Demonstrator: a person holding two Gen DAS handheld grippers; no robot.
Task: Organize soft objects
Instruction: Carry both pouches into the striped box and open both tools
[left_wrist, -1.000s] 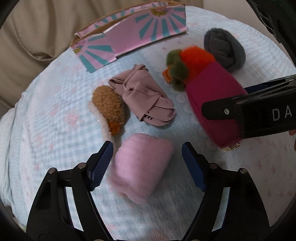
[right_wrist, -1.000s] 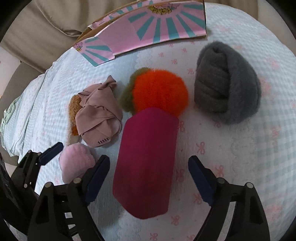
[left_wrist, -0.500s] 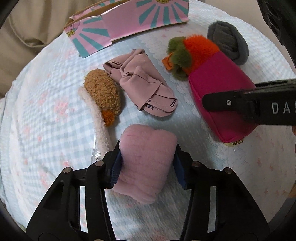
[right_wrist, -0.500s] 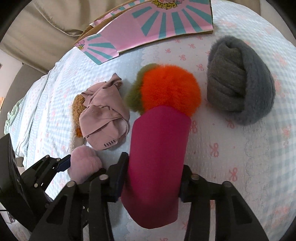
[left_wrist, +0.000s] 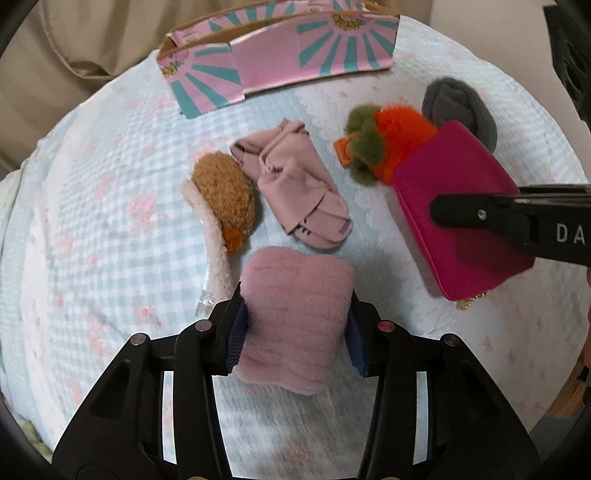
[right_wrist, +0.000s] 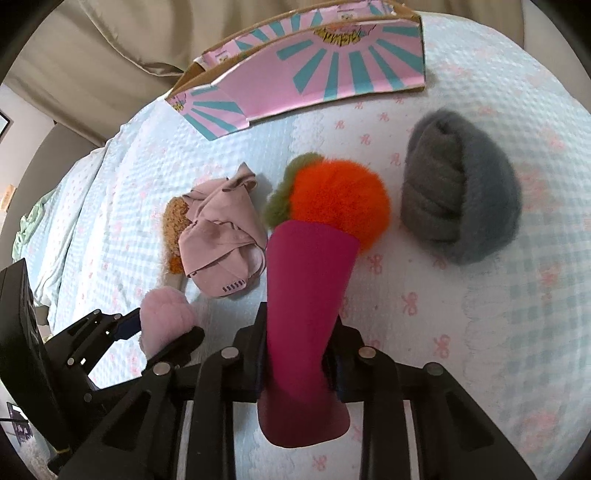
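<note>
My left gripper (left_wrist: 295, 332) is shut on a fluffy pink roll (left_wrist: 295, 314), which also shows in the right wrist view (right_wrist: 164, 317). My right gripper (right_wrist: 297, 358) is shut on a magenta pouch (right_wrist: 306, 295); the pouch also shows in the left wrist view (left_wrist: 458, 214), lifted slightly off the bedspread. An orange and green plush (right_wrist: 332, 199), a grey wool ball (right_wrist: 461, 199), a folded mauve garment (left_wrist: 295, 188) and a brown fuzzy slipper (left_wrist: 225, 199) lie on the cover.
A pink and teal cardboard box (left_wrist: 280, 59) stands open at the far edge of the light blue checked bedspread (left_wrist: 92, 229). Beige fabric (right_wrist: 110, 44) rises behind it. The bed edge falls away on the left.
Both grippers closed from open: the left on the pink roll, the right on the magenta pouch. Both views have shifted slightly as the items come up from the bedspread.
</note>
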